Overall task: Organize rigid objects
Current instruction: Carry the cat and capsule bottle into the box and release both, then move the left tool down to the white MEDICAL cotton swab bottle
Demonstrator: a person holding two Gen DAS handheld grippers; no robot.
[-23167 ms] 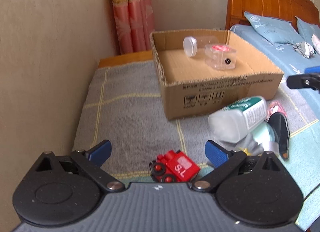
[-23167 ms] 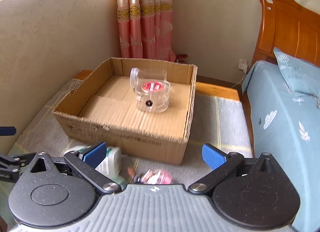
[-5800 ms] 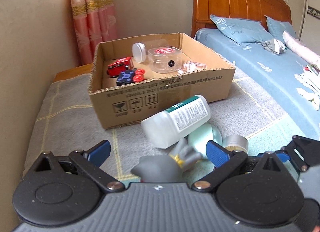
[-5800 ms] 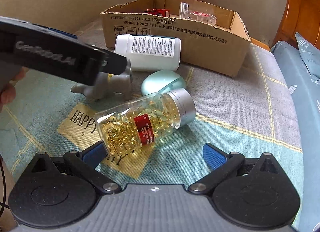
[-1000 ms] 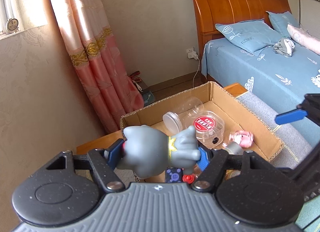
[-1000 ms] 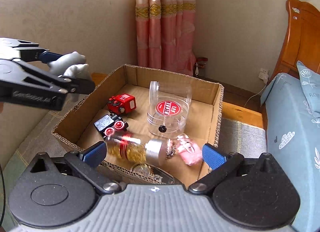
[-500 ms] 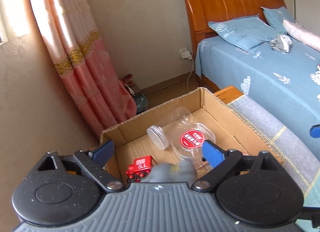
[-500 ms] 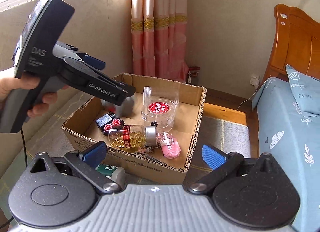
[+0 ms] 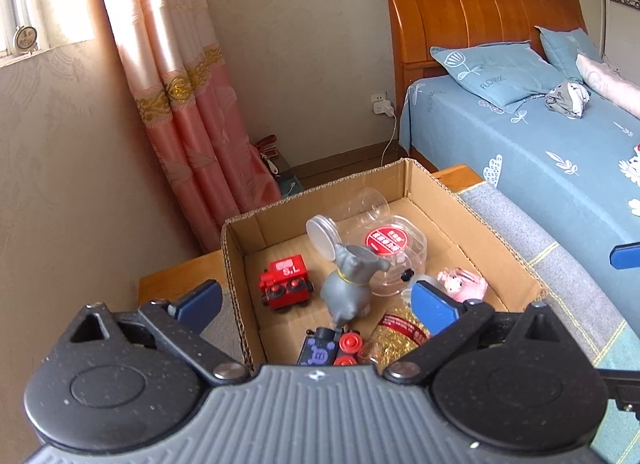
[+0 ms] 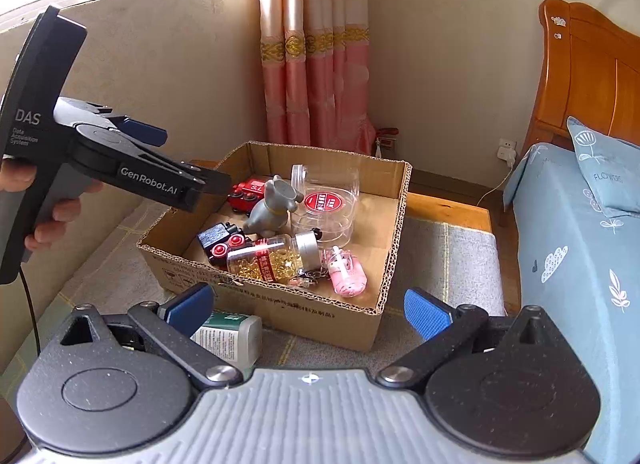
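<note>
Your left gripper (image 9: 316,300) hangs above the near-left part of the cardboard box (image 10: 280,304), and its fingers have just been opening; they now stand wide apart with nothing between them. The grey toy animal (image 9: 348,284) stands upright on the box floor below, among the red train car (image 9: 285,282), the clear jar (image 9: 384,248), the capsule bottle (image 10: 272,260) and the pink trinket (image 10: 347,272).

Your right gripper (image 10: 308,308) also has its fingers spread and holds nothing. The white bottle (image 10: 228,338) lies on its side on the grey mat, just outside the box's near wall, low and left of centre between those fingers. It looks like the next thing to go in, and your right hand is nearer to it.
</note>
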